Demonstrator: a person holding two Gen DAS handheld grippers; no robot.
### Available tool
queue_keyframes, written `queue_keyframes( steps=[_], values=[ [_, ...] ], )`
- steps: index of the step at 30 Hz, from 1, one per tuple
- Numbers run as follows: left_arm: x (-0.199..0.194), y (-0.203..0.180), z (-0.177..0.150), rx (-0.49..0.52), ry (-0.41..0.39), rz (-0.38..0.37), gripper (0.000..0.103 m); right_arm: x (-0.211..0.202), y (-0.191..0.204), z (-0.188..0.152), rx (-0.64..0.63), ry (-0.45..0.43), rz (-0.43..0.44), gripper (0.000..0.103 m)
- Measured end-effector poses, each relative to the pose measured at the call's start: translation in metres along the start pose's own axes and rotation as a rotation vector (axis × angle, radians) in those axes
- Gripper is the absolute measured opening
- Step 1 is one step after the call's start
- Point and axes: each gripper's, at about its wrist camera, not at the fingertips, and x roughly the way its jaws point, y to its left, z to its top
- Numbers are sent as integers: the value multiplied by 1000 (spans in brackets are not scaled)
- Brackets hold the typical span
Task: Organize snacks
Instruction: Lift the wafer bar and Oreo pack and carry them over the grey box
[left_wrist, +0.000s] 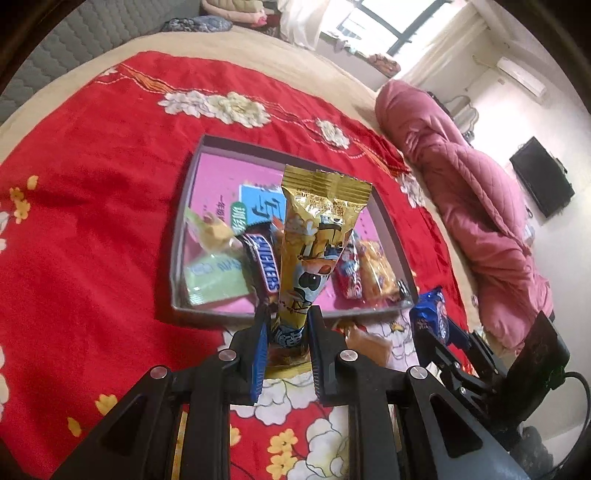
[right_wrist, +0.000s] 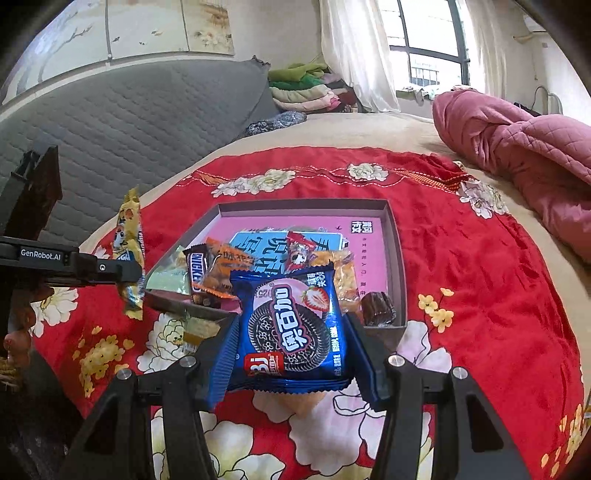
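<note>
Two snacks are held at once, one per claw, both just short of the shallow grey cardboard box with the pink printed floor (left_wrist: 391, 221), which is laid on the red floral bedspread (left_wrist: 92, 221). On the left, the left claw (left_wrist: 286, 332) is closed on the lower end of a tall gold foil cone-shaped wrapper with a cartoon print (left_wrist: 314, 240); the wrapper is held upright, its flared top seen against the box. Already inside the box, from left to right: a pale green flat sachet (left_wrist: 214, 277), a yellow twisted candy (left_wrist: 210, 229), a brown Snickers bar (left_wrist: 264, 266), a blue printed card (left_wrist: 258, 206), a red-and-white wrapped sweet (left_wrist: 349, 277) and an orange clear-wrapped snack (left_wrist: 376, 273). On the right, the right claw (right_wrist: 291, 354) is clamped across a blue square biscuit packet with a strawberry and dark cookie print (right_wrist: 291, 325), held flat just before the box's near wall. A dark brown wrapped cube (right_wrist: 378, 308) is seen in the near right corner of the box. One small tan wrapped sweet (left_wrist: 369, 345) is left on the bedspread, just outside the near wall.

Step judged in hand: carrying both items to the box. Next move likely calls for both claws to be brought over the near wall, lowered onto bare pink floor further back, then opened; the tan sweet remains to be collected.
</note>
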Motion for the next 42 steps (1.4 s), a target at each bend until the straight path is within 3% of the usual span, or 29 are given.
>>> queue_keyframes(
  steps=[20,42],
  values=[
    [1,18,24,-47,-62,24,21,1,-6,18,26,-39,-44,56],
    [29,24,28,-37,-42,55,21,4,-14,39,75,-81,-104,56]
  ],
)
